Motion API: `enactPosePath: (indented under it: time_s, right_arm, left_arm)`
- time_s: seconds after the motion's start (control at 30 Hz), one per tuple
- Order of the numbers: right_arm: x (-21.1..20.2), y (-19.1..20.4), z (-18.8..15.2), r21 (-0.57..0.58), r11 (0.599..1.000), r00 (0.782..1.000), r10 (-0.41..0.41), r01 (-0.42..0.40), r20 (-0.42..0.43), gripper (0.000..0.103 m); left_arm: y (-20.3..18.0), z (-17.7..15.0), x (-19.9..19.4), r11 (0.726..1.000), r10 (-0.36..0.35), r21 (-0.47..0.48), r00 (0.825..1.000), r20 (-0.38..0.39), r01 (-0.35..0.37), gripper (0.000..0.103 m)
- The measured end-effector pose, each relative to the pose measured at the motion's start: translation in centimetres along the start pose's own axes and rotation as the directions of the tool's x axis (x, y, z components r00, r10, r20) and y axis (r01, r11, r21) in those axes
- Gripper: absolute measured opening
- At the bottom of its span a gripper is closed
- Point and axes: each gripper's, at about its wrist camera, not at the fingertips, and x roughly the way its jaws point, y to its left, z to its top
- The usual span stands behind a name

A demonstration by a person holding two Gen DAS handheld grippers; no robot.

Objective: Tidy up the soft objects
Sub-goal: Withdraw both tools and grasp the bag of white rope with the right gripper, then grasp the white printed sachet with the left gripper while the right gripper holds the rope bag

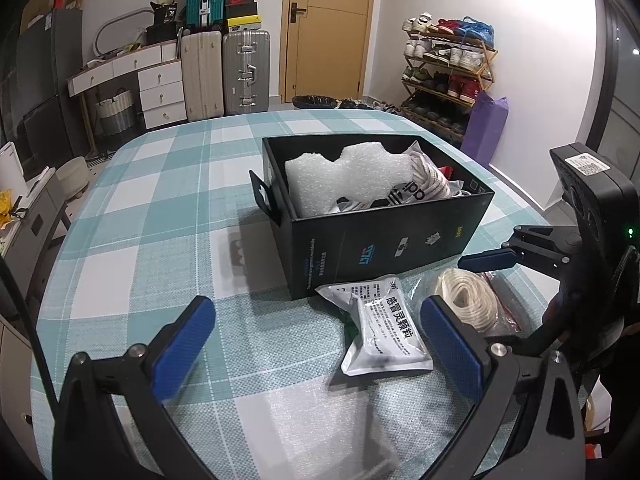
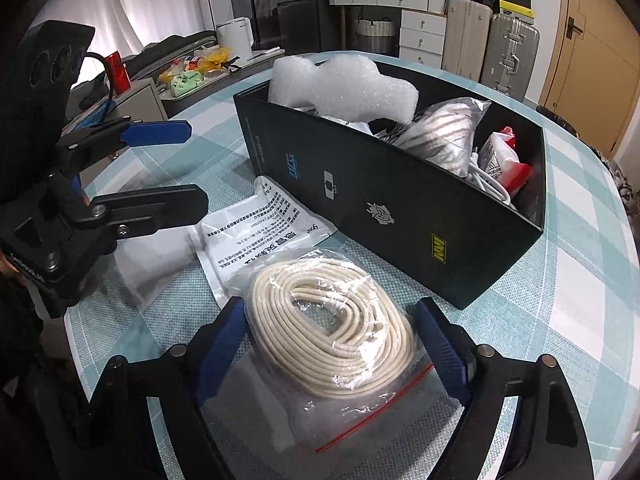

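Right wrist view shows the right gripper (image 2: 328, 332) spread wide around the bagged rope coil (image 2: 332, 332) on the checked counter (image 2: 580, 280), pads flanking it, contact unclear. Only that view reveals the red pouch (image 2: 508, 160) deep in the black box (image 2: 400, 200). Left wrist view shows the left gripper (image 1: 316, 332) wide open and empty, the white sachet (image 1: 384, 320) lying between its fingers, beside the box.

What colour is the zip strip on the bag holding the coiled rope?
Red; the zip strip on the clear bag shows best in the right wrist view.
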Motion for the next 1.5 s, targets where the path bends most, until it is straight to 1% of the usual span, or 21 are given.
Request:
enactPosePath:
  time_s: [0.07, 0.13, 0.17, 0.23, 0.37, 0.4, 0.53, 0.6, 0.77, 0.83, 0.97, 1.13, 1.2, 1.23, 1.3, 1.37, 1.4, 1.47, 1.5]
  right_arm:
    - [-0.1, 0.1, -0.1, -0.005, 1.000, 1.000, -0.007, 0.007, 0.004, 0.081]
    - [-0.1, 0.2, -0.2, 0.006, 1.000, 1.000, -0.019, 0.019, 0.011, 0.073]
    - [-0.3, 0.1, -0.3, 0.009, 1.000, 1.000, -0.020, 0.020, 0.015, 0.072]
    - [-0.7, -0.1, -0.7, 0.016, 1.000, 1.000, -0.017, 0.017, 0.024, 0.065]
    - [-1.3, -0.3, -1.3, 0.023, 1.000, 0.999, -0.002, 0.001, 0.039, 0.056]
    - [-1.4, -0.3, -1.3, 0.024, 1.000, 0.999, -0.001, 0.000, 0.044, 0.053]
    - [-2.1, -0.5, -1.9, 0.039, 0.999, 0.997, 0.011, -0.014, 0.073, 0.047]
    - [-2.5, -0.5, -2.0, 0.044, 0.999, 0.996, 0.021, -0.025, 0.092, 0.044]
    - [-4.7, -0.5, -2.3, 0.034, 0.999, 0.989, 0.026, -0.032, 0.149, 0.044]
    - [-5.4, -0.8, -2.6, 0.047, 0.999, 0.986, 0.019, -0.027, 0.165, 0.044]
    - [-6.1, -1.4, -3.2, 0.065, 0.997, 0.983, 0.019, -0.031, 0.181, 0.044]
    - [-6.7, -1.6, -3.2, 0.077, 0.997, 0.980, 0.012, -0.027, 0.197, 0.044]
    - [-7.0, -1.6, -3.3, 0.074, 0.997, 0.980, 0.011, -0.026, 0.201, 0.044]
    - [-7.0, -1.6, -3.4, 0.076, 0.997, 0.979, 0.011, -0.027, 0.201, 0.044]
    - [-7.1, -1.6, -3.4, 0.077, 0.997, 0.979, 0.010, -0.026, 0.204, 0.044]
    - [-7.1, -1.6, -3.4, 0.078, 0.997, 0.979, 0.011, -0.027, 0.202, 0.044]
    - [-7.0, -1.6, -3.4, 0.078, 0.997, 0.979, 0.013, -0.029, 0.201, 0.044]
    - [-6.9, -1.6, -3.4, 0.079, 0.996, 0.980, 0.012, -0.028, 0.199, 0.044]
    - [-6.9, -1.6, -3.4, 0.080, 0.996, 0.980, 0.013, -0.029, 0.199, 0.044]
  left_arm:
    - [0.0, -0.1, 0.0, 1.000, 0.001, -0.001, 1.000, -0.003, -0.001, 0.103]
    - [0.0, 0.0, 0.1, 1.000, 0.001, 0.000, 1.000, -0.003, -0.001, 0.103]
    - [0.0, 0.0, 0.2, 1.000, 0.001, 0.000, 1.000, -0.004, -0.001, 0.103]
    - [-0.1, 0.0, 0.3, 1.000, 0.003, 0.003, 1.000, -0.008, -0.003, 0.103]
    - [-0.2, -0.1, 0.3, 1.000, 0.007, 0.009, 1.000, -0.010, -0.007, 0.103]
    - [-0.3, -0.1, 0.3, 1.000, 0.003, 0.009, 1.000, -0.009, -0.002, 0.103]
    - [-0.5, -0.1, 0.4, 1.000, -0.002, 0.014, 1.000, -0.018, 0.003, 0.103]
    - [-0.7, -0.1, 0.5, 1.000, -0.007, 0.019, 1.000, -0.022, 0.007, 0.103]
    - [-1.5, -0.1, 0.9, 0.999, -0.008, 0.033, 0.998, -0.055, 0.010, 0.103]
    - [-1.9, -0.1, 1.2, 0.999, -0.007, 0.039, 0.997, -0.075, 0.009, 0.103]
    - [-3.5, -0.1, 2.4, 0.995, 0.039, 0.094, 0.992, -0.122, -0.028, 0.103]
    - [-4.6, -0.2, 4.0, 0.992, 0.060, 0.124, 0.982, -0.179, -0.038, 0.102]
    - [-4.9, -0.2, 4.5, 0.990, 0.064, 0.136, 0.979, -0.193, -0.038, 0.099]
    - [-5.0, -0.3, 4.6, 0.990, 0.061, 0.139, 0.978, -0.201, -0.034, 0.095]
    - [-5.1, -0.2, 4.6, 0.992, 0.029, 0.129, 0.979, -0.204, -0.003, 0.088]
    - [-5.1, -0.2, 4.6, 0.993, -0.001, 0.119, 0.979, -0.203, 0.026, 0.076]
    - [-5.2, -0.2, 4.5, 0.992, -0.003, 0.123, 0.980, -0.199, 0.028, 0.073]
    - [-5.4, -0.2, 4.2, 0.990, -0.016, 0.134, 0.981, -0.192, 0.043, 0.057]
    - [-5.4, -0.2, 4.1, 0.990, -0.019, 0.136, 0.982, -0.189, 0.045, 0.053]
